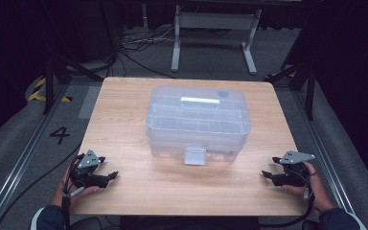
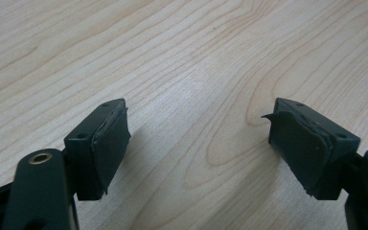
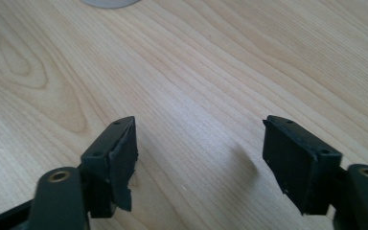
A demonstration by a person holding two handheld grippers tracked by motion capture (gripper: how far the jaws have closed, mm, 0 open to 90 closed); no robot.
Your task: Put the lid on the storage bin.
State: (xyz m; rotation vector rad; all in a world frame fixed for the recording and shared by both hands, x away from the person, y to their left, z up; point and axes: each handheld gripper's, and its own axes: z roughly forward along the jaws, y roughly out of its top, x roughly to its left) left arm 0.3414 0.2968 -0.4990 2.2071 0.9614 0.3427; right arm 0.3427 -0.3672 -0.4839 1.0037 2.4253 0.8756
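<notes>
A clear plastic storage box (image 1: 197,122) with a lid, a white handle and a front latch stands in the middle of the wooden table (image 1: 134,191). My left gripper (image 1: 110,176) is at the table's near left corner, well apart from the box, open, with bare wood between its jaws (image 2: 196,139). At the near right edge, my right gripper (image 1: 267,173) is open too, low over bare wood (image 3: 199,143). Both point inward toward the table's middle. A hand holds each one.
A pale rounded edge of the box (image 3: 110,3) shows at the top of the right gripper view. Beyond the table stand a grey metal frame (image 1: 213,33) and loose cables on the floor. A painted "4" (image 1: 60,135) marks the floor at left.
</notes>
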